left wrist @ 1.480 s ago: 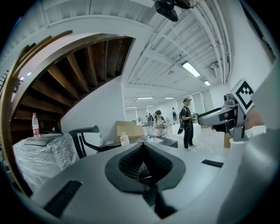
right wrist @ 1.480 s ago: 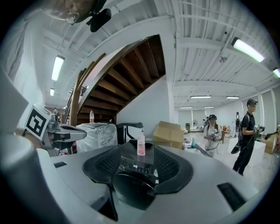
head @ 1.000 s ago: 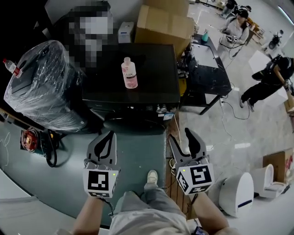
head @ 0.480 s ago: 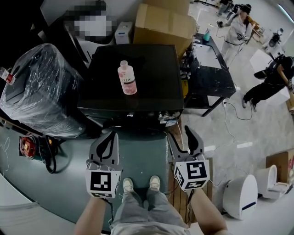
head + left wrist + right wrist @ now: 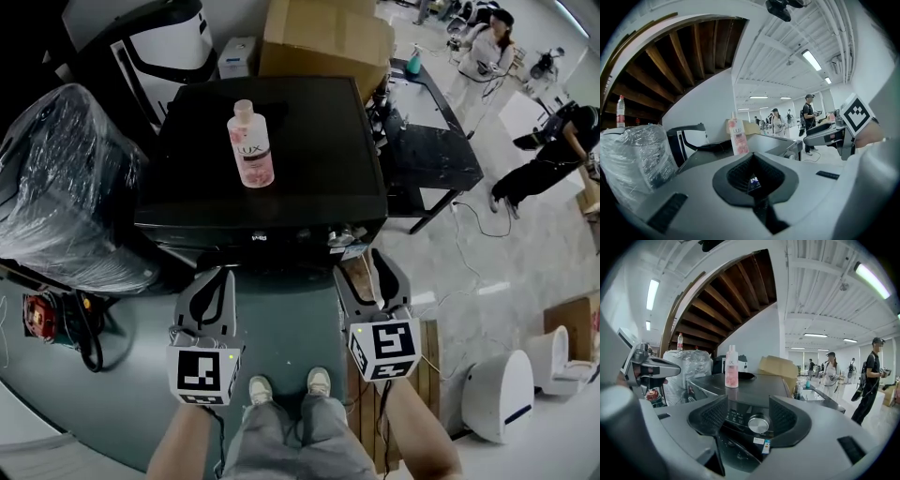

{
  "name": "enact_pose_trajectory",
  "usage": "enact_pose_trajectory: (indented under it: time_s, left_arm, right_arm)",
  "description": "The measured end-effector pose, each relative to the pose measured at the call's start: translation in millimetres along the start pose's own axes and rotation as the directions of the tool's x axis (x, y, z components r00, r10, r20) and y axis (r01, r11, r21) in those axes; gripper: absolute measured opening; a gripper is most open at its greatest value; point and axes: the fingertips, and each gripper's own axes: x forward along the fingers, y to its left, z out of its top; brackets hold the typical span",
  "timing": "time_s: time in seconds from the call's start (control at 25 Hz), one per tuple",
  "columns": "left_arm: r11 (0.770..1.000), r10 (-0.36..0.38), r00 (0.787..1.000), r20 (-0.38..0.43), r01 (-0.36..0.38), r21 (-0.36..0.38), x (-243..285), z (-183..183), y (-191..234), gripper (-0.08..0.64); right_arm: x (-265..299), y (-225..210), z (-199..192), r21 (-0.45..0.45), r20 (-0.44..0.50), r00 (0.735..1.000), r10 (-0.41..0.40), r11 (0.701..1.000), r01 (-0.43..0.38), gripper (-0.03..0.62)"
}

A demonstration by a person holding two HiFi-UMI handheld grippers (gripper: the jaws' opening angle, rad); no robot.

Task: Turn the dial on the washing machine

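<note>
Your right gripper (image 5: 747,412) has just opened wide, empty, seemingly short of the dial (image 5: 758,423); closing off-centre would slip off. Left gripper (image 5: 752,159): shut, empty.

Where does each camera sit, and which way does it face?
Head view: on the person's head, looking steeply down at the washing machine; left gripper, right gripper, forearms, legs show.
Left gripper view: on the left gripper, looking along its shut jaws over the machine.
Right gripper view: on the right gripper, facing the dial framed between its empty jaws, which have just been opening.
All three show the pink bottle.
</note>
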Motion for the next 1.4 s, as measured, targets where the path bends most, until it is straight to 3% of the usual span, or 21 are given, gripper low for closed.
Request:
enact_pose_trajectory:
  time_s: [0.36, 0.72, 1.16, 1.4]
  left_arm:
    - [0.999, -0.033, 0.999, 0.01, 0.032, 0.013, 30, -59, 0, 0.018]
    - [1.0, -0.011, 1.0, 0.008, 0.011, -0.008, 55, -103, 7, 0.018]
    - [1.0, -0.024, 1.0, -0.012, 0.024, -0.017, 76, -123, 4, 0.018]
    - [0.999, -0.035, 0.999, -0.024, 0.035, -0.025, 82, -126, 2, 0.018]
  right_arm:
    - [44, -4, -59, 0.01, -0.027, 0.999, -0.047, 0.999, 0.047, 0.291]
    - [85, -22, -104, -0.001, -0.049, 0.996, -0.073, 0.997, 0.073, 0.301]
    - [108, -28, -113, -0.072, -0.044, 0.993, -0.106, 0.992, 0.102, 0.302]
    - [112, -32, -112, -0.058, -0.036, 0.989, -0.144, 0.988, 0.142, 0.299]
